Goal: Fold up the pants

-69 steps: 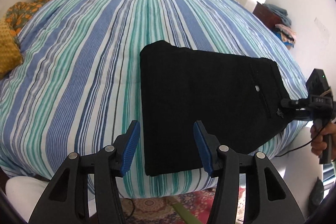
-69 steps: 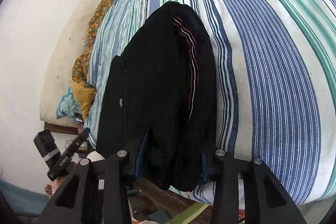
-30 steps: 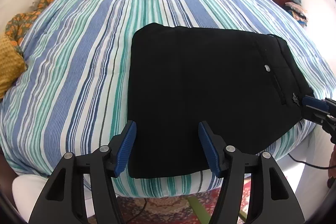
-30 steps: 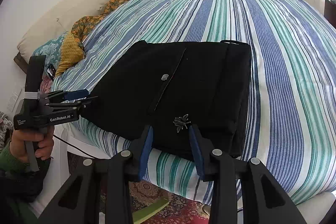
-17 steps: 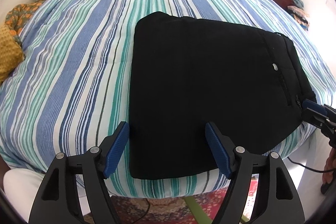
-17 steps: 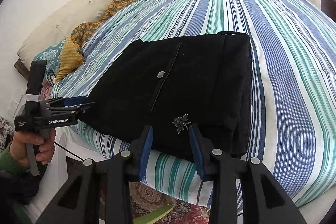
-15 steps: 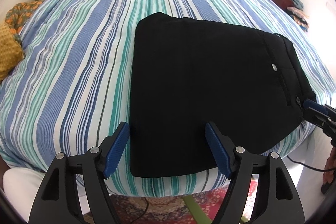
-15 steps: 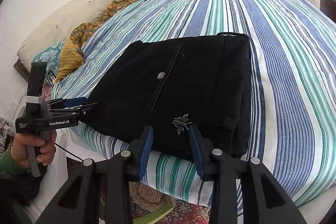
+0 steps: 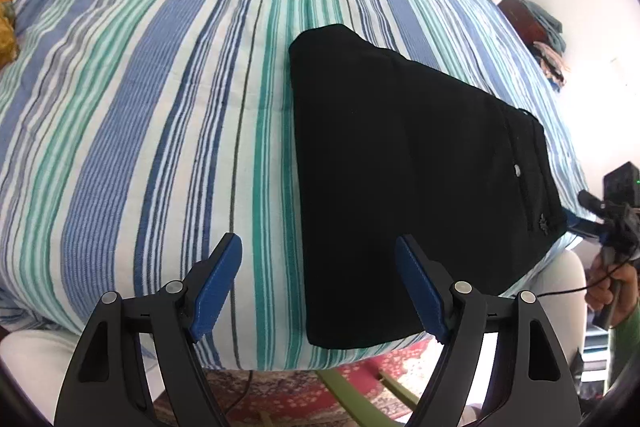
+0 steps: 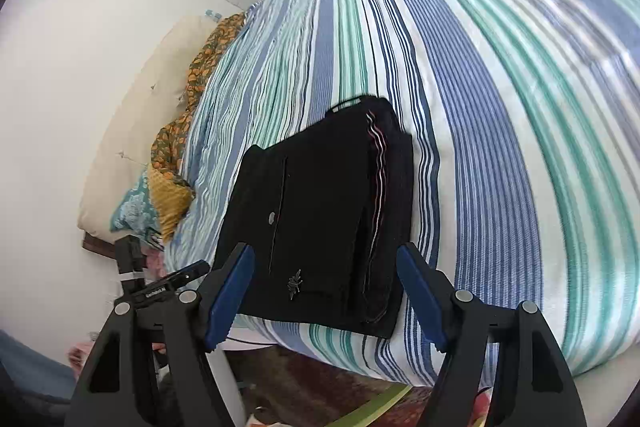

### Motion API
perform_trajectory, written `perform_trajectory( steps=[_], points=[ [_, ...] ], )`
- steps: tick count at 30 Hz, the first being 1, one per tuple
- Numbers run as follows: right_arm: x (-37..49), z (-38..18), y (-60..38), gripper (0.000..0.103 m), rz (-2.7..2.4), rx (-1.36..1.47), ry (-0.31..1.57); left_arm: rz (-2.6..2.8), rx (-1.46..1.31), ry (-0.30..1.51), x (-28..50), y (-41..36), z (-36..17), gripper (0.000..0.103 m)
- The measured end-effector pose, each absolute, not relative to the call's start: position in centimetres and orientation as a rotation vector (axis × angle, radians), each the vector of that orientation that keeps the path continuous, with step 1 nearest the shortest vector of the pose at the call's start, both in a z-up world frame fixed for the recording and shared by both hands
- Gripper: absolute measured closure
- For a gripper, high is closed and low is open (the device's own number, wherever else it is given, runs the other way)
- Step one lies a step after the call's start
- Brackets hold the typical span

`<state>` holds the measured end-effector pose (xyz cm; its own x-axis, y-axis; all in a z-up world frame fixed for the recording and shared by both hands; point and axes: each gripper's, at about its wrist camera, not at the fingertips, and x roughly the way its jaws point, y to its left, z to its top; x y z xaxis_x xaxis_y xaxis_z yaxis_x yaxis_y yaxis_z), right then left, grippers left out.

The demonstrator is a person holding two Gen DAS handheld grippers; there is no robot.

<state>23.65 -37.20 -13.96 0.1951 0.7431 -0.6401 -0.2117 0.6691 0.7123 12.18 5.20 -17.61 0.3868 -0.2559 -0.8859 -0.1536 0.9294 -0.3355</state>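
Note:
The black pants (image 9: 412, 179) lie folded in a flat rectangle at the near edge of the striped bed (image 9: 160, 75). In the right wrist view the pants (image 10: 320, 219) show a pocket button, a small metal emblem and a red-and-white side stripe. My left gripper (image 9: 318, 281) is open and empty, held off the bed's edge just short of the pants' near left corner. My right gripper (image 10: 326, 287) is open and empty, just short of the waistband end. Each gripper shows small in the other's view: the right one (image 9: 592, 219), the left one (image 10: 176, 279).
Orange and yellow pillows (image 10: 180, 131) lie at the head of the bed by a cream headboard (image 10: 132, 115). A dark cabinet with stacked clothes (image 9: 540, 39) stands past the bed's far right side. A red patterned rug (image 9: 304, 395) covers the floor below.
My right gripper has let go of the pants' waistband edge, opened wide and drawn back, rolling its view. My left gripper has opened wider and shifted left.

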Motion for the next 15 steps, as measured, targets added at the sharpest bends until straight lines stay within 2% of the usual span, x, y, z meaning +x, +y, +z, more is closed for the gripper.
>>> perform_trajectory(
  steps=[9, 11, 13, 14, 15],
  points=[
    [26.0, -18.4, -34.5, 0.029, 0.728, 0.51, 1.396, -0.202, -0.552, 1.257, 15.5, 4.9, -20.6, 0.02],
    [26.4, -18.8, -33.5, 0.024, 0.77, 0.513, 1.434, -0.249, -0.575, 1.286, 16.1, 4.2, -21.2, 0.019],
    [26.8, -19.4, -32.5, 0.024, 0.791, 0.484, 1.473, -0.26, -0.592, 1.301, 16.6, 3.7, -21.8, 0.019],
    [26.9, -19.6, -32.1, 0.026, 0.801, 0.471, 1.486, -0.26, -0.607, 1.295, 16.6, 3.5, -21.8, 0.028],
    [27.0, -19.7, -31.7, 0.029, 0.804, 0.452, 1.493, -0.266, -0.625, 1.285, 16.4, 3.4, -21.5, 0.046]
  ],
)
